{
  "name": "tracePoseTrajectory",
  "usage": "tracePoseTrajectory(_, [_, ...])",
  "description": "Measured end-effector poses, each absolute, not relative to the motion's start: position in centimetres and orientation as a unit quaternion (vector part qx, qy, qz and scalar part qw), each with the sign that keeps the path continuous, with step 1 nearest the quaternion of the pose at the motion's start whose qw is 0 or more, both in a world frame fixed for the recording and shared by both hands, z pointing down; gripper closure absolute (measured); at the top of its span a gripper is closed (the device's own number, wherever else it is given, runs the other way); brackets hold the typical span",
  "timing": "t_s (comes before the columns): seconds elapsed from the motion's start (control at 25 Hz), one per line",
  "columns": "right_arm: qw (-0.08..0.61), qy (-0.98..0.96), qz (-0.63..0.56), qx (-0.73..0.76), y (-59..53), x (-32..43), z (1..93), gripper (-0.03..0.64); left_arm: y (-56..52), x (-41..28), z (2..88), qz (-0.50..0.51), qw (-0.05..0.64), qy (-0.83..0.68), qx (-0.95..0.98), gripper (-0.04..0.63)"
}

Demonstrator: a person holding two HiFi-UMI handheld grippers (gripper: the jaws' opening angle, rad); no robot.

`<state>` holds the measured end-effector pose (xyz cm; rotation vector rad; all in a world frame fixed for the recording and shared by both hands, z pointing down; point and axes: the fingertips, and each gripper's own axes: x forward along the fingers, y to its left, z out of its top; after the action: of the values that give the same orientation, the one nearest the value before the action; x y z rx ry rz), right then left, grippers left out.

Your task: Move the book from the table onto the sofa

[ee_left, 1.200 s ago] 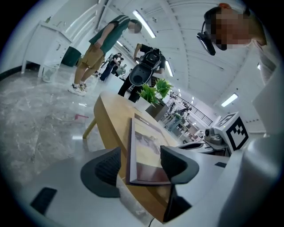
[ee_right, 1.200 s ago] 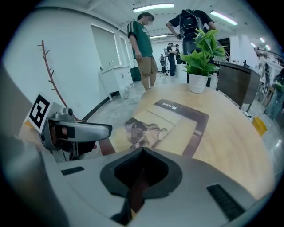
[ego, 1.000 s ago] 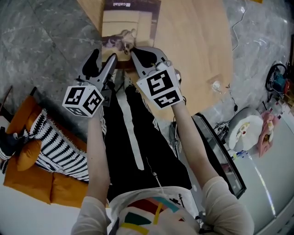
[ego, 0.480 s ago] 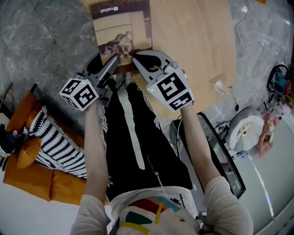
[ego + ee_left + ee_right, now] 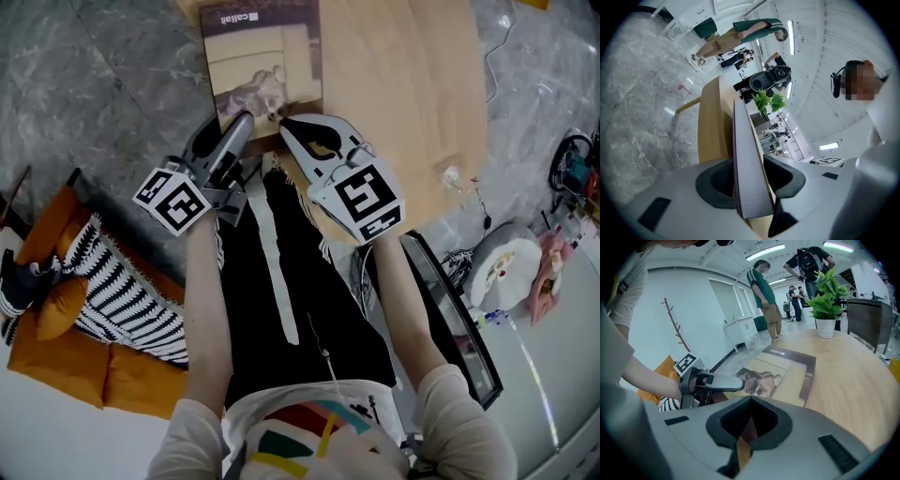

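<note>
a: left hand-held gripper (image 5: 749, 157) is turned on its side. its jaws have just been closing, and the book (image 5: 267, 56) is right between them. the pads look pressed on its near edge, one above and one below.
b: and where's the book lying?
a: flat on the counter (image 5: 403, 84), long axis running straight ahead of that hand-held gripper, away from the person. the grip sits at the near left corner.
b: right hand-held gripper (image 5: 750, 398)?
a: jaws together, nothing in them. its tip is just beside the same near edge, to the right of the left one.
b: so the left one has it. where's the sofa (image 5: 56, 366)?
a: behind and to the left of the left hand-held gripper, low down, well apart from the counter. i'd say a lift comes next, then a swing back and leftward. with a corner grip on a long book, the far end could sag.
</note>
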<state>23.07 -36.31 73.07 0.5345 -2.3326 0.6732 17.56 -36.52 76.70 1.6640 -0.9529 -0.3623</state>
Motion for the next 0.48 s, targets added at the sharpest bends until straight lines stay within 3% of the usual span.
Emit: tracePoseTrajectory(0.48, [0.288,-0.902,0.242,0.214,-37.8,21.7,69.6,0.606,-37.9,17.2,71.9,-0.204,0.534,-0.412,0.710,0.442])
